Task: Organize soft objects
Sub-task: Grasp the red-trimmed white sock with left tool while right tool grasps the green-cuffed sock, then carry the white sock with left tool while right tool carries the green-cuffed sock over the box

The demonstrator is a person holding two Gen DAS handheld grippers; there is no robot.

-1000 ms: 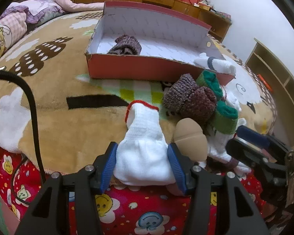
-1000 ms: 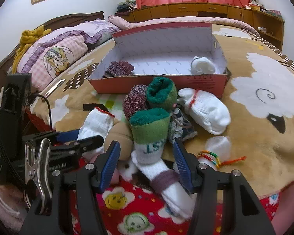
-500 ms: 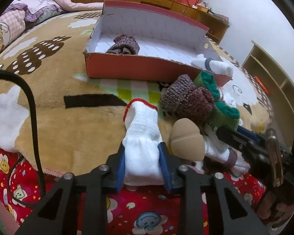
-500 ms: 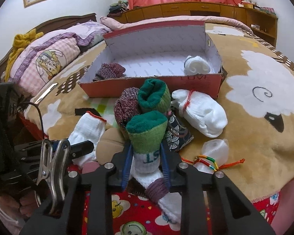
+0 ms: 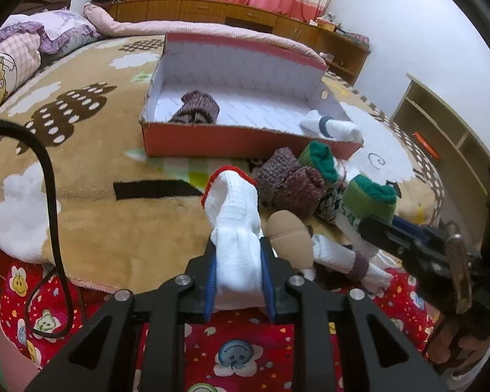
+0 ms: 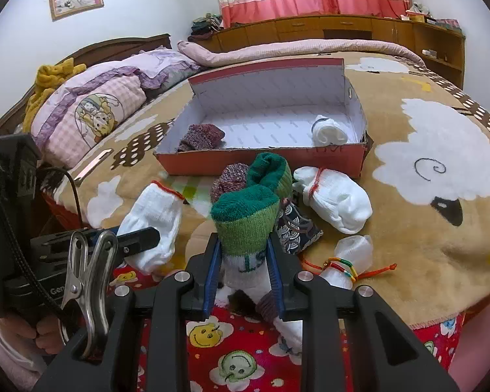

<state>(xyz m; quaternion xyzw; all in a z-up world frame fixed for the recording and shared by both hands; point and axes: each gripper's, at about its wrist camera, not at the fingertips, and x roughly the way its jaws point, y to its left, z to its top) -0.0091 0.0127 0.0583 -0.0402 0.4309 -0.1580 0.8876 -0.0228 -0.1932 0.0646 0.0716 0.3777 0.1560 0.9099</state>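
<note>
Left tongs (image 5: 238,269): clamped on the white sock with red cuff (image 5: 236,228), at the near edge of the bed, in front of the red box.
Right tongs (image 6: 244,268): clamped on the green-cuffed sock (image 6: 245,222), also in front of the box.
Loose pile: maroon knit roll (image 5: 289,184), second green roll (image 6: 272,171), patterned dark sock (image 6: 292,228) and white bundle with red tie (image 6: 334,196), all between the tongs and the box.
Red box (image 6: 245,163): on the tan blanket (image 6: 424,228) beyond the pile; open top; holds a maroon knit roll (image 6: 201,135) at its left end and a white roll (image 6: 328,130) at its right end.
Change: one second ago both tongs stood wide around their socks; both have since closed, and each sock now sits raised off the blanket.
Right view only: small white bundle with coloured threads (image 6: 349,254) right of the pile; pillows (image 6: 88,114) left of the box.
Left view only: wooden shelf unit (image 5: 441,130) right of the box.
</note>
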